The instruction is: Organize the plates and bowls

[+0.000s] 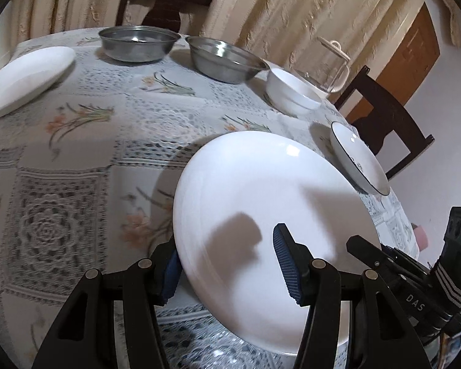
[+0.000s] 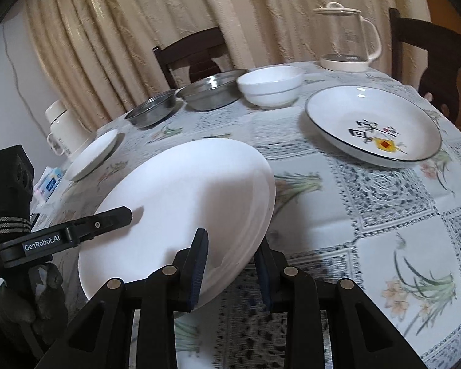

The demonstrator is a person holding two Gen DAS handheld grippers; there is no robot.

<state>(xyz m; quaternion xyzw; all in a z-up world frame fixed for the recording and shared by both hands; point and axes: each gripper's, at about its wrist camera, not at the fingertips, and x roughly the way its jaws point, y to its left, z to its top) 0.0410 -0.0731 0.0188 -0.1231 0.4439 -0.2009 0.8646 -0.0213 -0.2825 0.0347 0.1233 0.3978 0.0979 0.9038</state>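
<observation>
Dim warm indoor light, soft shadows, slight motion blur, dark fisheye corners

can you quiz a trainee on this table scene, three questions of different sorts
1. True or false: both grippers grip the large white plate.
2. How many steel bowls stand on the table?
3. What is printed inside the black-rimmed plate? A) nothing B) characters and a yellow mark C) a blue stripe

Key
1. True: the left gripper and the right gripper each have jaws closed over its rim.
2. Two.
3. B.
</observation>
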